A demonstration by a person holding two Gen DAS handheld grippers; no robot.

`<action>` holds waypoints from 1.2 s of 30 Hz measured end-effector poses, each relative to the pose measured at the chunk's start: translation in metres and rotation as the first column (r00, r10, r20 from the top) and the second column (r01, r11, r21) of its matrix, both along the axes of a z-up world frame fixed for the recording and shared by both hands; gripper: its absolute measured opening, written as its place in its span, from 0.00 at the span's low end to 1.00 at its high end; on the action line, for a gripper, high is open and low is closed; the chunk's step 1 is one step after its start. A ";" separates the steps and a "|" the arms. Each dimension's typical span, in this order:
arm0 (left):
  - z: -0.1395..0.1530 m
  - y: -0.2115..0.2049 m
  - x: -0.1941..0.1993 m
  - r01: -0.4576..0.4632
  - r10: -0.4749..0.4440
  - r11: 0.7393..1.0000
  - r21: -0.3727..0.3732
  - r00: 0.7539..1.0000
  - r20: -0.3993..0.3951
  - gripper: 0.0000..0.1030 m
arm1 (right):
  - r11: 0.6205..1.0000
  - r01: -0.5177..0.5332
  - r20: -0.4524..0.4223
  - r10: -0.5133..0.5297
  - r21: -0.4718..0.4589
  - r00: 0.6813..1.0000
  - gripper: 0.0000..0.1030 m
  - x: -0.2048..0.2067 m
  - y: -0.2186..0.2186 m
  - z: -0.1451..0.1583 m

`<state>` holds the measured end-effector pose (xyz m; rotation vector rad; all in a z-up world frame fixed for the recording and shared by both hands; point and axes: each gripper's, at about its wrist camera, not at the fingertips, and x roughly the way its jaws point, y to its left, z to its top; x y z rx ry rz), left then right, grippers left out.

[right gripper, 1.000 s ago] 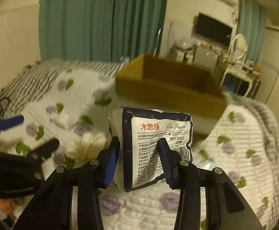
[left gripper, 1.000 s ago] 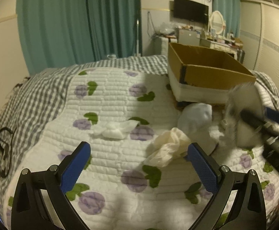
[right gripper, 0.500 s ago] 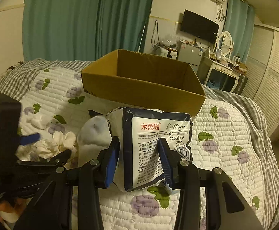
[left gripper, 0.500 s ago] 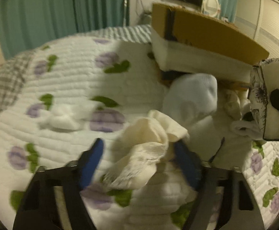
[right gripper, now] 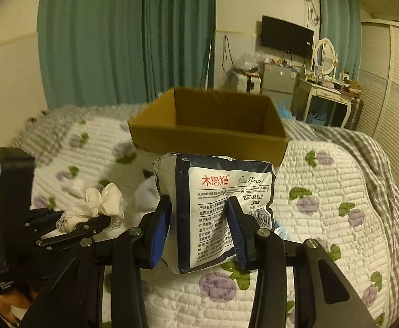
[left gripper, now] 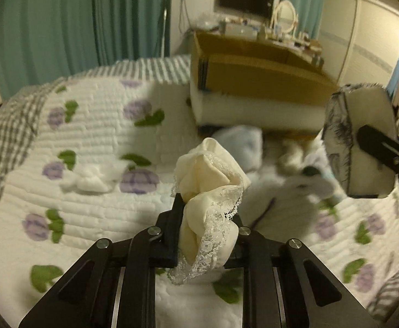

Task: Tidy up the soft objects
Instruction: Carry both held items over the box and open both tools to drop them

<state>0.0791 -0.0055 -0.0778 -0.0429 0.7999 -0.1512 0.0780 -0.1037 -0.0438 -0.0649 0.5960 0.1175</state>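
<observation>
While left claw (left gripper: pixel 207 218) grips lace cloth (left gripper: pixel 210 191), box (right gripper: pixel 207 125) beyond.

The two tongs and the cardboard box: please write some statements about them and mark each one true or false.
1. The left tongs grip a cream lace-trimmed cloth. True.
2. The right tongs are open and hold nothing. False: they grip a tissue paper pack.
3. The cardboard box sits on the bed quilt. True.
4. The tissue paper pack lies inside the box. False: it is held in front of it.
</observation>
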 end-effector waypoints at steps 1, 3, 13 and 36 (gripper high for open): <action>0.014 -0.001 -0.007 0.001 -0.001 1.000 -0.003 1.000 0.023 0.18 | 1.000 -0.003 0.016 0.003 0.015 1.000 0.40 -0.005 -0.002 0.007; 0.032 -0.007 -0.012 0.005 -0.005 1.000 0.004 0.998 0.061 0.18 | 0.999 -0.013 0.036 0.012 0.038 0.999 0.40 -0.013 -0.005 0.019; 0.115 -0.034 0.036 0.063 -0.071 0.997 0.039 0.971 0.230 0.18 | 0.998 -0.068 0.231 0.069 -0.015 0.971 0.40 -0.004 -0.018 0.127; 0.048 -0.073 0.167 0.050 -0.068 0.989 0.136 0.989 0.132 0.33 | 0.982 -0.082 0.049 0.075 0.170 0.996 0.56 0.177 -0.067 0.053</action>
